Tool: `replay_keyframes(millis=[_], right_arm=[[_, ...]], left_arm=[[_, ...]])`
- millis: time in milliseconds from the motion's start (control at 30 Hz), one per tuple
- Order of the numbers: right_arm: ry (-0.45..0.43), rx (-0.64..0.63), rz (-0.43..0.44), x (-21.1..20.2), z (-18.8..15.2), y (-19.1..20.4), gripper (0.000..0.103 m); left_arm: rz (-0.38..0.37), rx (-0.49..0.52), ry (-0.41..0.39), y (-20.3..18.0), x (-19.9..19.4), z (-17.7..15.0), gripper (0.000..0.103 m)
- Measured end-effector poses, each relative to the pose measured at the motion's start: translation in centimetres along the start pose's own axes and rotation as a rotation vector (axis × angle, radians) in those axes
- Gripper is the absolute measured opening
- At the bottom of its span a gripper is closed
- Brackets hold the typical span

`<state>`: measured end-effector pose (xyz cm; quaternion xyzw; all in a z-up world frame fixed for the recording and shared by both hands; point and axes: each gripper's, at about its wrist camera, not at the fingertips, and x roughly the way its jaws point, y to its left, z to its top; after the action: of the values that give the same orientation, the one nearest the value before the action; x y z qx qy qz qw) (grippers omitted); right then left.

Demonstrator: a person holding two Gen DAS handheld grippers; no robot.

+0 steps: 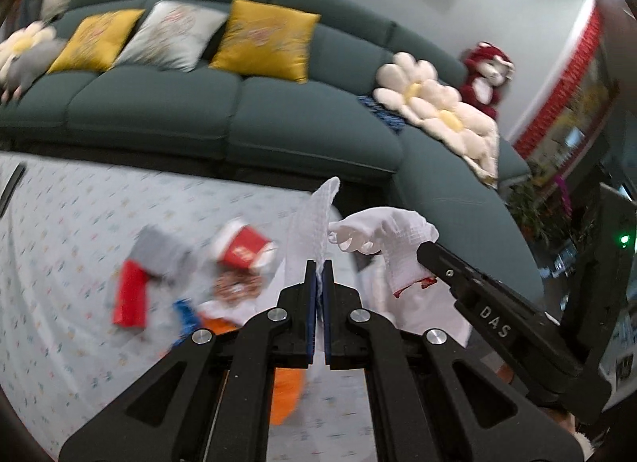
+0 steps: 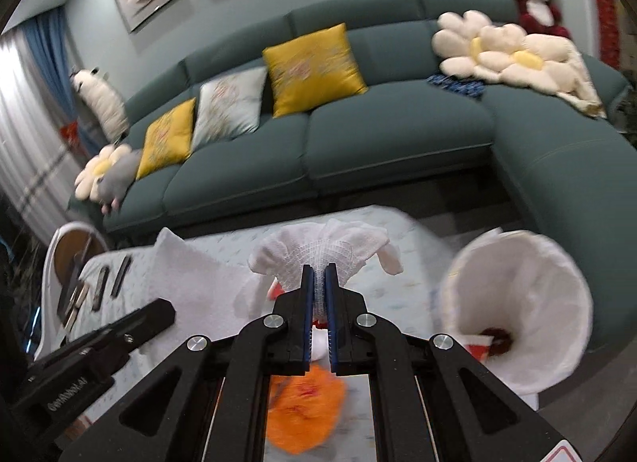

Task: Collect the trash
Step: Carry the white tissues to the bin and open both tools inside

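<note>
Item: white paper towel sheet (image 1: 314, 219), held between two claws above a worktop (image 1: 71, 231) with a patterned cloth, in front of a green sofa (image 1: 199, 112). Left claw (image 1: 319, 275): jaws together, clamped on one edge of the sheet, which stands up from the pads as a narrow upright strip. Right claw (image 2: 319, 283): jaws together, clamped on a bunched part of the towel (image 2: 318, 251), the loose corners fanning out sideways above the pads. Probable reason for the double grip: to lift the limp sheet clear of the litter in one piece. Long axis: apparently running from claw to claw, though blur leaves this uncertain. Beneath: red carton (image 1: 247, 251), red packet (image 1: 129, 297), orange wrapper (image 2: 304, 410). Destination, likely: white-lined bin (image 2: 517, 303) to the right, mouth tilted toward the camera, some rubbish already inside.
</note>
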<state>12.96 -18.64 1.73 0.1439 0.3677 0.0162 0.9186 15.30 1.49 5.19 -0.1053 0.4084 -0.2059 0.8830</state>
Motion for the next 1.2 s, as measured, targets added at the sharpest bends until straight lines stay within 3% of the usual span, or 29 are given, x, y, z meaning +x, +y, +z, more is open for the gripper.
replay_keyframes(millis=[233, 467, 700, 1033, 1067, 1167, 1200], right_arm=[[-0.049, 0.058, -0.081, -3.0, 0.8, -7.0, 0.006], [-0.055, 0.146, -0.149, -4.5, -0.2, -14.0, 0.006], [-0.037, 0.22, -0.19, -4.3, -1.2, -19.3, 0.006], [-0.012, 0.253, -0.206, -3.0, -1.7, -21.9, 0.007], [-0.011, 0.252, -0.204, -2.9, -1.7, -21.8, 0.011], [-0.017, 0.259, -0.198, -2.9, -1.6, -21.9, 0.013], [-0.017, 0.262, -0.194, -2.8, -1.5, -21.8, 0.014]], left_arm=[[-0.071, 0.097, 0.016, -8.3, 2.5, 0.4, 0.002], [-0.124, 0.166, 0.08, -14.6, 6.3, -0.7, 0.002], [-0.156, 0.202, 0.113, -18.0, 9.2, -1.3, 0.002], [-0.179, 0.184, 0.143, -19.5, 12.5, -1.5, 0.003], [-0.174, 0.173, 0.145, -19.4, 12.7, -1.5, 0.007], [-0.153, 0.141, 0.14, -18.7, 12.8, -1.4, 0.036], [-0.147, 0.137, 0.13, -18.5, 12.7, -1.3, 0.039]])
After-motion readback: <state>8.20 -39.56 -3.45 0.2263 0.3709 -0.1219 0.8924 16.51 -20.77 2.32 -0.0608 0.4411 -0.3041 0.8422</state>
